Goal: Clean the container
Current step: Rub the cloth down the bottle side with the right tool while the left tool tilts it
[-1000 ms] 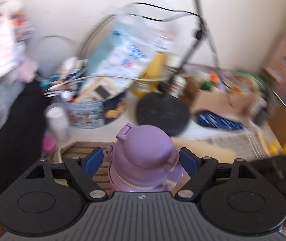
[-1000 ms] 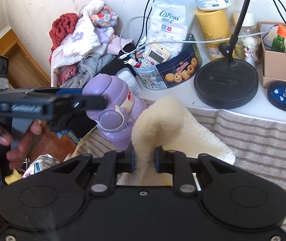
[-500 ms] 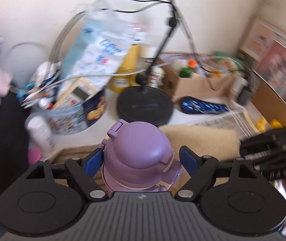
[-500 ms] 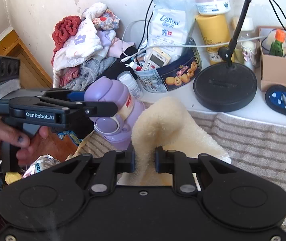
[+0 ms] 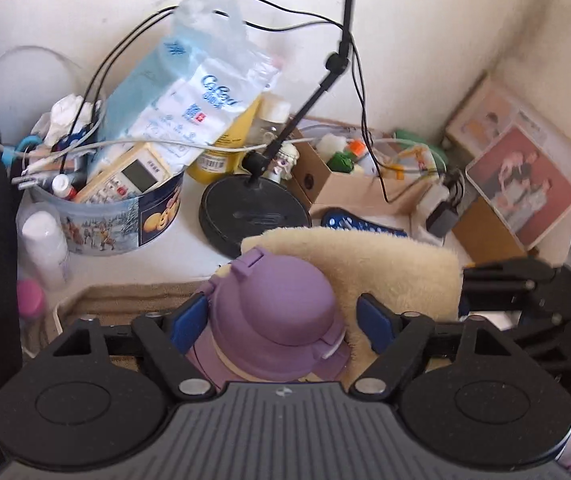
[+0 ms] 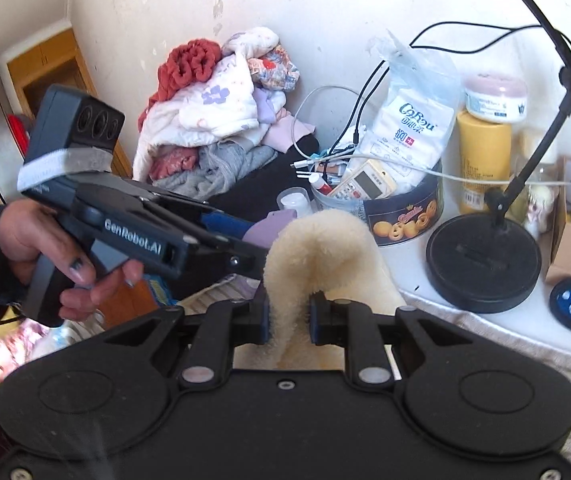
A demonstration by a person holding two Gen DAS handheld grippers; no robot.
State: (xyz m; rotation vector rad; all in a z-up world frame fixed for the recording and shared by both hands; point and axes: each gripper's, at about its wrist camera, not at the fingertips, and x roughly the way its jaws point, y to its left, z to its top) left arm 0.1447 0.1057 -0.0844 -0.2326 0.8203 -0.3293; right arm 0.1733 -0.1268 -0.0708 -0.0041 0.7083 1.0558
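Left gripper [image 5: 279, 320] clamped on purple bottle [image 5: 273, 320], just in front of the black lamp base [image 5: 253, 212]; right gripper [image 6: 288, 316] pinching cream cloth [image 6: 325, 248] pressed against the bottle's side.

A matt lilac plastic bottle [image 5: 277, 320] is pressed by a fluffy cream cloth [image 6: 325, 256], at two o'clock. Behind, at eleven o'clock, a glossy printed biscuit tin [image 5: 125, 220] and crinkled plastic bag [image 5: 189, 88] are seen.
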